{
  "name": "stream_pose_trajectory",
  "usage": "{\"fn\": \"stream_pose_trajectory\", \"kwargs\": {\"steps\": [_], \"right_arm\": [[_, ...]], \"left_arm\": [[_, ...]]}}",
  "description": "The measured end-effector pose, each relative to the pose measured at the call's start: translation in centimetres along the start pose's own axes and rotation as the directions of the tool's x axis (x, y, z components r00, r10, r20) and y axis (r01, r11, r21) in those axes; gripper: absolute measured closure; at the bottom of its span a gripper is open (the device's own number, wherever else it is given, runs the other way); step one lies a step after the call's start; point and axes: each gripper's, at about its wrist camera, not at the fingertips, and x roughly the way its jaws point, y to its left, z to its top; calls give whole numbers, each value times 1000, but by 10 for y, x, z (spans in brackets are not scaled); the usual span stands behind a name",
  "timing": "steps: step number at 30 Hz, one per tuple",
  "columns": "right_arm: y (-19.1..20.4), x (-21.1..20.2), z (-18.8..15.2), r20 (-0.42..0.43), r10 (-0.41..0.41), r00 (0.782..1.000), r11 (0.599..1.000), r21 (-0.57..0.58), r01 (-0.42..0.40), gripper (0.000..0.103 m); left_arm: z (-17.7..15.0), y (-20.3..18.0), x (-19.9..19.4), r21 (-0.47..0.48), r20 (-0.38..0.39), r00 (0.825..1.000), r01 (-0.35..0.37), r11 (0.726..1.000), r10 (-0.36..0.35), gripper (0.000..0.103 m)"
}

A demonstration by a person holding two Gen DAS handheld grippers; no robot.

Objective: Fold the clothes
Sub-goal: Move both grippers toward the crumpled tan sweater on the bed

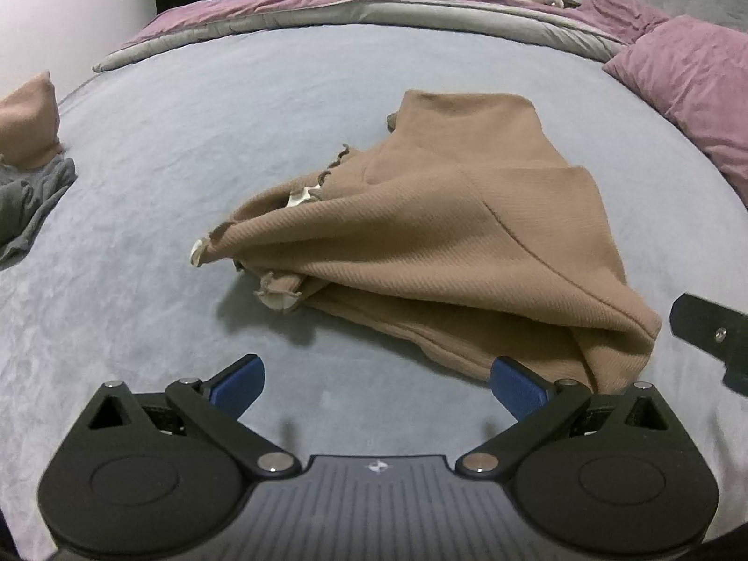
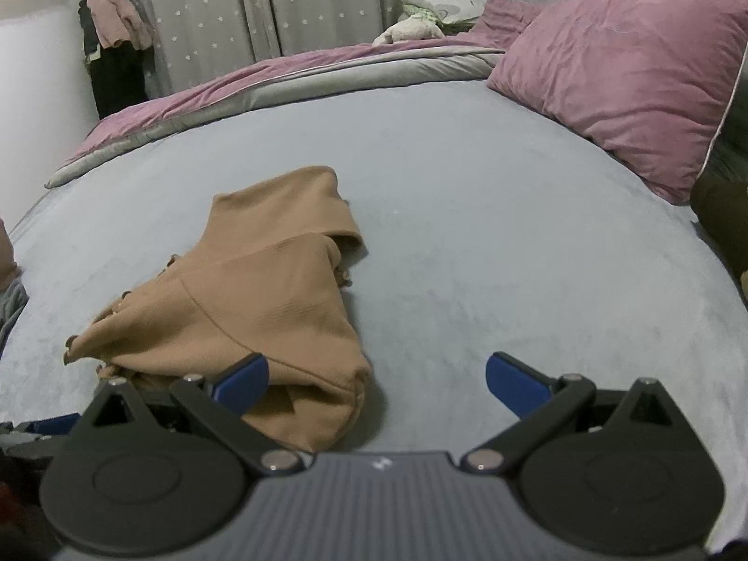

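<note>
The tan garment (image 1: 449,243) lies bunched on the bed (image 1: 187,149) just ahead of the left tongs (image 1: 376,385) and left of the right tongs (image 2: 376,381); both are spread apart, empty

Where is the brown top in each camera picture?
Left wrist: the brown top lies in the middle, a bit to the right, just beyond the open left claw.
Right wrist: the brown top lies left of the middle, partly behind the claw's left finger.
Shared landmark: the purple pillow at the right.
</note>
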Motion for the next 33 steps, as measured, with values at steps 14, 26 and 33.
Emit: {"fn": "stream_pose_trajectory", "kwargs": {"steps": [14, 26, 33], "right_arm": [[8, 13, -1, -55, -9, 998, 1000, 7, 10, 0], [12, 17, -2, -67, -13, 998, 1000, 3, 13, 0], [15, 18, -2, -72, -11, 997, 1000, -5, 10, 0]], "left_arm": [[0, 1, 1, 12, 23, 999, -38, 999, 38, 0], [0, 9, 0, 10, 20, 999, -47, 999, 47, 0], [0, 11, -1, 7, 17, 999, -50, 999, 50, 0]]}}
